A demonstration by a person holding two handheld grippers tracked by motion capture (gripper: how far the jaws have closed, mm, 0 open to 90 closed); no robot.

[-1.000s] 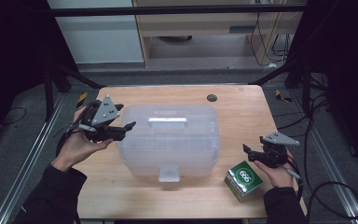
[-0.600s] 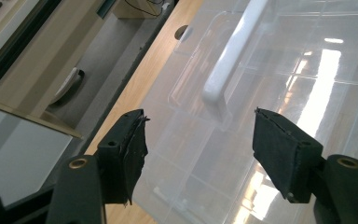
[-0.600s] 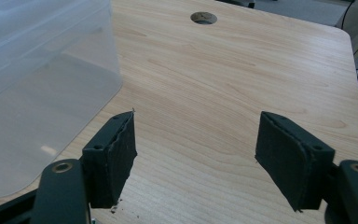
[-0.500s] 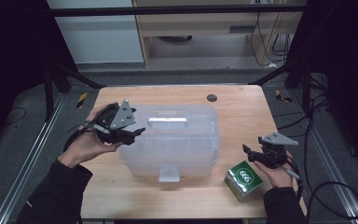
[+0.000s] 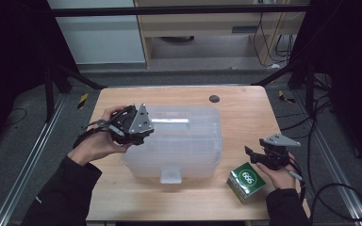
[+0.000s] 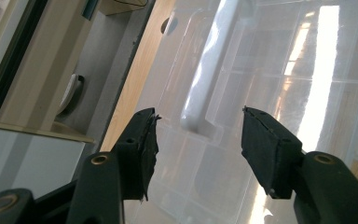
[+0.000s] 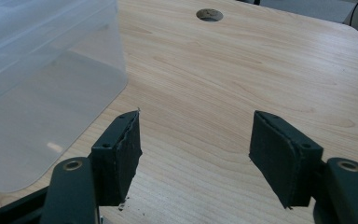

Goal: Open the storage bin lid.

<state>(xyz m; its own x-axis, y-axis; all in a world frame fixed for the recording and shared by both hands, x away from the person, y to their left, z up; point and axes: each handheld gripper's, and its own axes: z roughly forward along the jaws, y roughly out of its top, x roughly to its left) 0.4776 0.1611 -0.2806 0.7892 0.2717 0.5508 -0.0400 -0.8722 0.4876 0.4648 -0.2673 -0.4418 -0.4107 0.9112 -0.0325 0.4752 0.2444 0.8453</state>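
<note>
A clear plastic storage box (image 5: 184,136) with its lid on stands in the middle of the wooden table (image 5: 245,117). My left gripper (image 5: 143,134) hovers at the box's left edge, pointing across the lid. In the left gripper view its jaws (image 6: 199,121) are open over the lid (image 6: 270,70); they have just been closing, with the lid's raised white ridge (image 6: 205,93) lying beyond the gap and nothing pressed. My right gripper (image 5: 250,154) rests right of the box, open (image 7: 196,121) over bare wood. Its jaws have just been closing on nothing.
A small green carton (image 5: 246,181) sits at the front right, just beside the right hand. A round cable hole (image 5: 214,98) is near the table's far edge. The box's rounded corner (image 7: 37,70) lies left of the right jaws.
The left hand has carried its gripper rightward, from off the box's left side to over its left edge. The right hand has kept still.
</note>
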